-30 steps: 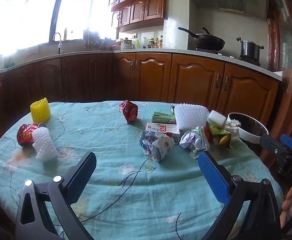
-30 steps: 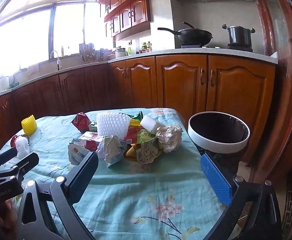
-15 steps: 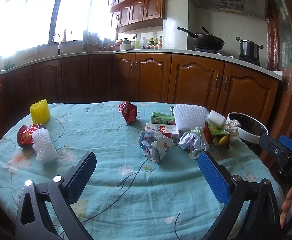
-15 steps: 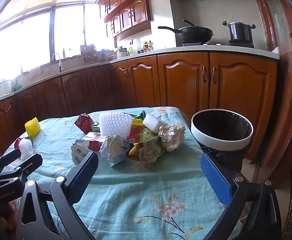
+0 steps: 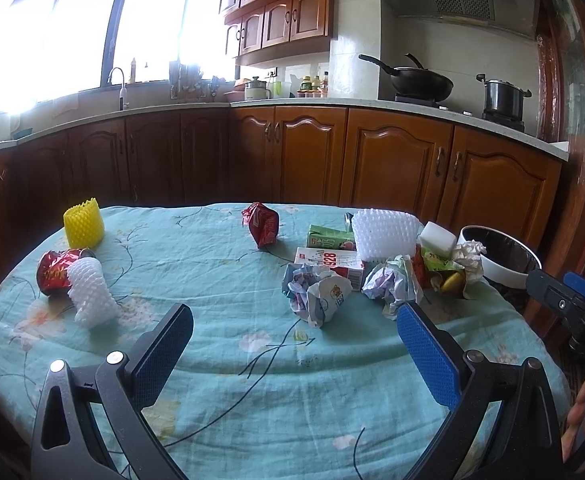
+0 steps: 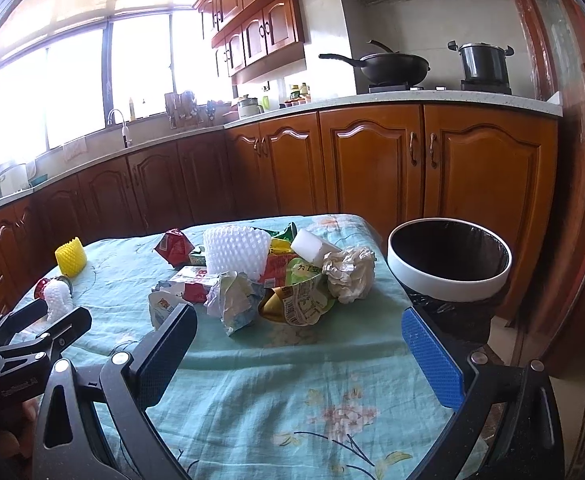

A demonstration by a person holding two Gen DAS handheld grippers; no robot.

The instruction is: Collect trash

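Observation:
Trash lies on a table with a teal floral cloth (image 5: 220,280). A pile sits at its right end: crumpled wrappers (image 5: 318,290), a red-and-white carton (image 5: 330,260), a white foam net (image 6: 236,250), a white sponge block (image 6: 312,242), a crumpled paper ball (image 6: 350,272). A red snack bag (image 5: 262,224) lies mid-table. At the left are a yellow foam net (image 5: 83,224), a red can (image 5: 54,272) and a white foam sleeve (image 5: 90,292). A white-rimmed trash bin (image 6: 448,260) stands beside the table's right end. My left gripper (image 5: 292,344) and right gripper (image 6: 300,344) are both open and empty above the near cloth.
Wooden kitchen cabinets (image 5: 392,164) and a counter run behind the table. A wok (image 6: 392,66) and a pot (image 6: 482,62) stand on the stove. A red door frame (image 6: 584,160) is right of the bin. The left gripper also shows in the right wrist view (image 6: 32,332).
The right gripper has risen and pulled back a little, so the pile and bin sit lower in its view. The left gripper has barely moved. Both stay open.

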